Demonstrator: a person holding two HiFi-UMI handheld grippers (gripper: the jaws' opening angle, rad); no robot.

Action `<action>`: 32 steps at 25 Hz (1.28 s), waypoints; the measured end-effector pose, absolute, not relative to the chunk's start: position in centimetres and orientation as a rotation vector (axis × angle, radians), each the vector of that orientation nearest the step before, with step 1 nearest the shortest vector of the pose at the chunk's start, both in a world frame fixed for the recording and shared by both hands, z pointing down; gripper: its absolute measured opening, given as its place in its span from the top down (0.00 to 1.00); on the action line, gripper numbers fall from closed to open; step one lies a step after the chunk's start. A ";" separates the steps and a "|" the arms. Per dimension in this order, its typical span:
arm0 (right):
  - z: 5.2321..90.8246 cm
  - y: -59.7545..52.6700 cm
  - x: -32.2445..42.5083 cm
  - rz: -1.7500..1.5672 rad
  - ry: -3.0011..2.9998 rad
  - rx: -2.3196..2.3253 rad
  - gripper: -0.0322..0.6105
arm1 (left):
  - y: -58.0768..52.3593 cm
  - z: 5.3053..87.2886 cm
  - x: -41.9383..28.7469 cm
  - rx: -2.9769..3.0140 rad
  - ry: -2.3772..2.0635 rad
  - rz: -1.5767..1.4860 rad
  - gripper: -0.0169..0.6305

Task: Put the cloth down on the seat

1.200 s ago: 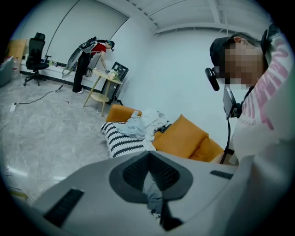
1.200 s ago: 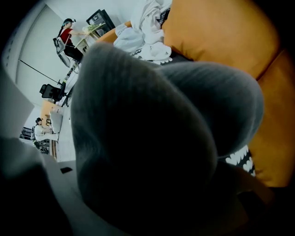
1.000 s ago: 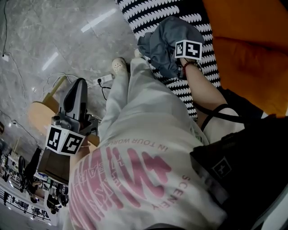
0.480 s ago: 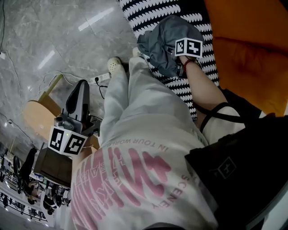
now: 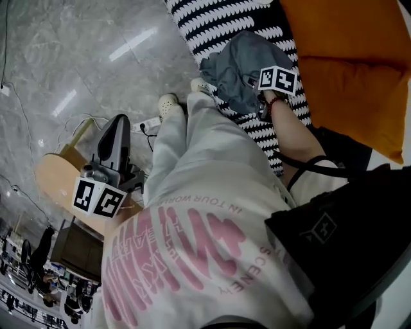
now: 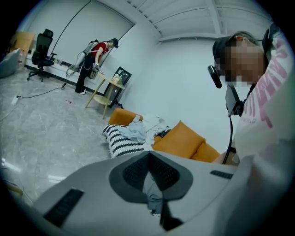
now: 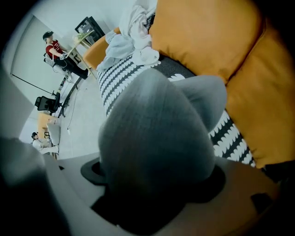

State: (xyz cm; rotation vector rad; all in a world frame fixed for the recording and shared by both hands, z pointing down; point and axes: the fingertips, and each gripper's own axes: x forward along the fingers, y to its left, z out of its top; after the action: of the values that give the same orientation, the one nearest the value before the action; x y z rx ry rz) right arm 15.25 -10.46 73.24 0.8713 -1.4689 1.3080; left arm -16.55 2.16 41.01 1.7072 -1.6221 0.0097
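The grey cloth point(image 5: 234, 64) lies bunched on the black-and-white striped seat point(image 5: 212, 19). My right gripper point(image 7: 156, 184) points steeply down into it, and in the head view only its marker cube point(image 5: 277, 79) shows above the folds. Its jaws have just been opening and now stand wide, with the cloth point(image 7: 156, 133) bulging loosely between them. My left gripper point(image 5: 117, 123) hangs over the floor at the left, well away from the seat. Its jaws point(image 6: 150, 159) are shut with nothing held.
Orange cushions point(image 5: 347, 58) lean against the seat's back on the right. A pile of pale clothes point(image 7: 131, 37) lies further along the seat. A round wooden side table point(image 5: 54, 173) and a power strip with cable point(image 5: 149, 122) are under my left gripper. A person point(image 6: 92, 55) stands far off.
The right gripper's marker cube has slid a little right and down over the cloth, which now lies more spread on the seat. The left gripper has drifted slightly.
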 end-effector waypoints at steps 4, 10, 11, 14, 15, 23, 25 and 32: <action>71.1 -10.1 15.8 1.372 -1.448 0.954 0.27 | 2.1 39.4 -18.4 1.737 -1.635 -0.019 0.96; 68.2 -9.9 16.7 1.421 -1.453 1.079 0.27 | 0.7 36.8 -19.8 1.858 -1.621 -0.068 0.96; 67.9 -10.0 16.8 1.428 -1.455 1.105 0.27 | 0.4 36.6 -20.2 1.879 -1.618 -0.079 0.96; 66.6 -9.5 16.6 1.450 -1.458 1.154 0.27 | -0.5 35.4 -21.3 1.936 -1.600 -0.104 0.96; 66.1 -9.1 16.5 1.461 -1.457 1.161 0.27 | -0.8 34.9 -21.5 1.957 -1.591 -0.104 0.96; 62.0 -6.5 15.4 1.626 -1.492 1.286 0.28 | -2.1 31.9 -21.8 2.085 -1.520 -0.158 0.96; 61.4 -6.0 15.1 1.656 -1.510 1.316 0.28 | -2.3 31.7 -21.7 2.123 -1.489 -0.173 0.96; 58.7 -3.5 11.6 1.801 -1.623 1.297 0.28 | -1.7 32.4 -20.3 2.191 -1.361 -0.131 0.96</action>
State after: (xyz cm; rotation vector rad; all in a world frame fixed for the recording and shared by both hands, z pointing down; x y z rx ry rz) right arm 11.63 -3.50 58.74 1.2971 -1.6234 1.8007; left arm -20.29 -1.75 32.43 2.1915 -1.3605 -0.1306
